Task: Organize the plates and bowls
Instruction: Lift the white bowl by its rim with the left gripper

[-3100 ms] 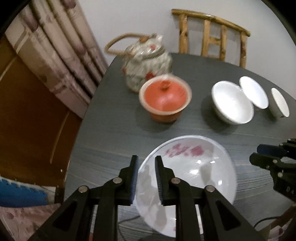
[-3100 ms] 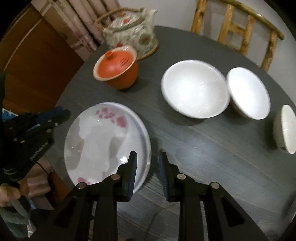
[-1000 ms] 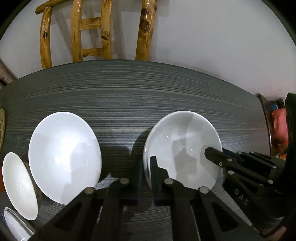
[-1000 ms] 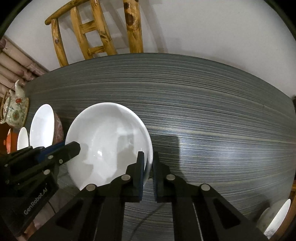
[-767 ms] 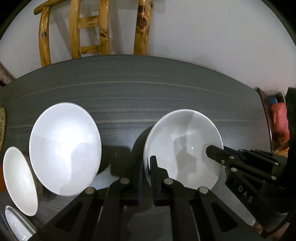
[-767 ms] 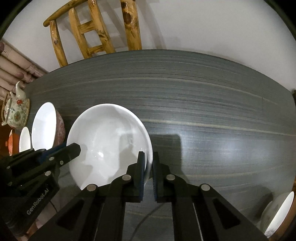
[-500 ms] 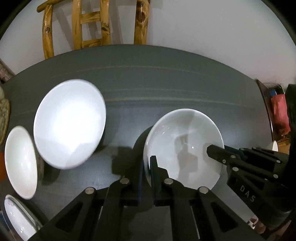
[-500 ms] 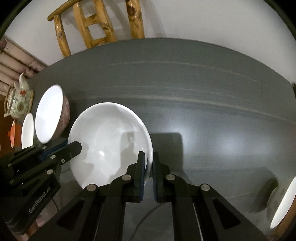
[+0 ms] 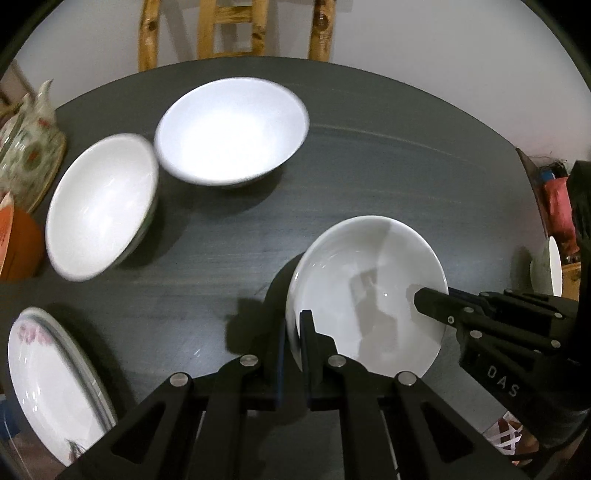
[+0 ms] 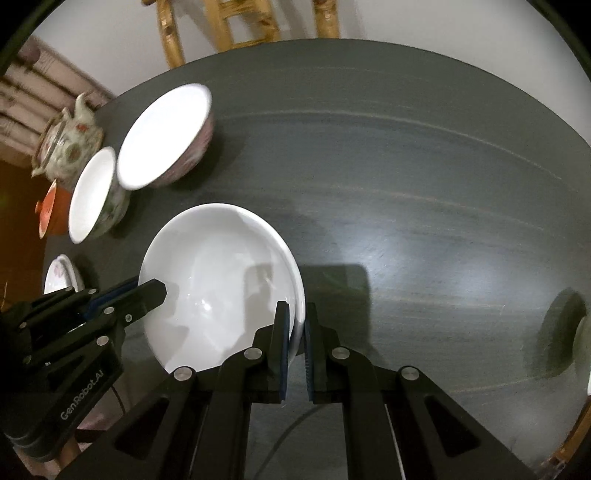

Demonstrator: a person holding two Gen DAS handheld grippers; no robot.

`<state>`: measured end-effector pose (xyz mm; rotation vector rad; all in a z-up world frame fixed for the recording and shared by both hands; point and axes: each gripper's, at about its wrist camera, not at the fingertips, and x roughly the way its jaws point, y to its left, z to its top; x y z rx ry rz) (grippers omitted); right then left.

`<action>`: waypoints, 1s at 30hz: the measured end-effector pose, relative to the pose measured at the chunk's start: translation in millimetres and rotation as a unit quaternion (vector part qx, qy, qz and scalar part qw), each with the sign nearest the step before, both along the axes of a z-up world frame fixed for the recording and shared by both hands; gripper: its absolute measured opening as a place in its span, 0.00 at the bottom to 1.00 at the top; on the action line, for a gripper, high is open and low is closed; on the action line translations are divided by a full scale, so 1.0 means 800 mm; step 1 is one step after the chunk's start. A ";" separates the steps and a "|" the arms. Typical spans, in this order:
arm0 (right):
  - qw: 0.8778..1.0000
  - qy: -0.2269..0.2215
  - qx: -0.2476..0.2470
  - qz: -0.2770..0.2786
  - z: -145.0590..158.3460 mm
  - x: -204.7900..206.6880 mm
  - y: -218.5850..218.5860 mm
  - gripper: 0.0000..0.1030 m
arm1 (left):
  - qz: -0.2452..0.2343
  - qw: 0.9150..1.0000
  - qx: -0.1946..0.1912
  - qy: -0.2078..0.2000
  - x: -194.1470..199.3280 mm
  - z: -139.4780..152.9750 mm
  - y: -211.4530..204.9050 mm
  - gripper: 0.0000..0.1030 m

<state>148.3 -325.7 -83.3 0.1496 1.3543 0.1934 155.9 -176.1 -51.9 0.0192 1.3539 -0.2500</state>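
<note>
- Pinching opposite sides of one rim, both grippers carry the plain white bowl (image 9: 369, 295) between them: the left gripper (image 9: 291, 343) has its fingers (image 9: 306, 332) pressed onto the bowl's near-left rim, one inside and one outside the wall, and the right gripper (image 10: 295, 332) bites the near-right rim the same way.
- Seen from the left wrist, the right gripper reaches in from the bowl's right side; seen from the right wrist, the left gripper comes in from the left. The bowl thus hangs between the two hands with its mouth up, roughly level, and neither hand is nearer to it than the other.
- Below and just beyond the bowl lies bare dark tabletop (image 9: 369, 166); the bowl's shadow falls beside it, so it is probably lifted, though I cannot tell by how much.
- Toward the left edge of the tabletop sits a flowered plate (image 9: 51, 380), well apart from the held bowl.
- Farther off to the left, two more white bowls stand touching or nearly so: the nearer bowl (image 9: 99, 206) and, behind it toward the far edge, the wide bowl (image 9: 229, 129).
- These bowls lie up and left of the fingers, so nesting the held bowl, if that is the aim, calls for both hands to travel that way together.
- At the far-left edge a patterned teapot (image 9: 26, 147) stands, with a wooden chair (image 9: 229, 33) beyond the tabletop.
</note>
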 end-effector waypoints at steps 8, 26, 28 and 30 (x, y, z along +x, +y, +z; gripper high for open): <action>1.000 0.009 0.001 0.022 -0.002 -0.042 0.054 0.08 | 0.009 1.000 0.003 -0.004 -0.042 0.001 0.046 0.07; 1.000 0.011 -0.003 0.026 -0.001 -0.108 0.097 0.09 | -0.007 1.000 0.015 -0.027 -0.113 0.003 0.081 0.07; 1.000 0.010 -0.002 0.025 -0.001 -0.113 0.095 0.09 | -0.007 0.999 0.017 -0.032 -0.118 0.005 0.081 0.07; 1.000 0.006 -0.004 0.026 -0.002 -0.114 0.098 0.09 | -0.006 0.999 0.019 -0.035 -0.119 0.006 0.079 0.07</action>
